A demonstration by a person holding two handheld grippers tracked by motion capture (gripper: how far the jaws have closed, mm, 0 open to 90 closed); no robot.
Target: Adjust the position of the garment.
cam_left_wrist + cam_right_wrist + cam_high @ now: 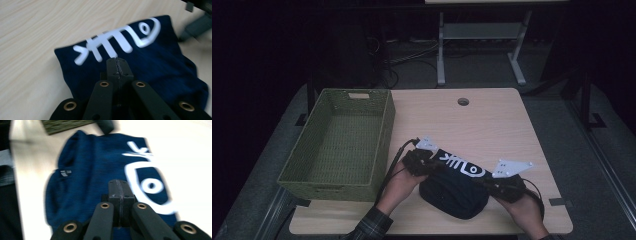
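Note:
A folded navy garment point(457, 194) with a white fish-skeleton print lies near the front of the wooden table point(482, 122). My left gripper point(424, 162) is at the garment's left end and my right gripper point(498, 184) at its right end, each held in a hand. In the left gripper view the left gripper point(117, 61) is shut, its tip just above the cloth point(160, 67) below the print. In the right gripper view the right gripper point(119, 183) is shut too, over the cloth point(87, 170) beside the fish head. I see no cloth between either pair of pads.
A green woven basket point(386, 131) stands on the left part of the table, with nothing in it; its corner point(65, 125) shows in the right gripper view. A round cable hole point(463, 101) is at the far edge. Another desk's white legs point(441, 55) stand behind.

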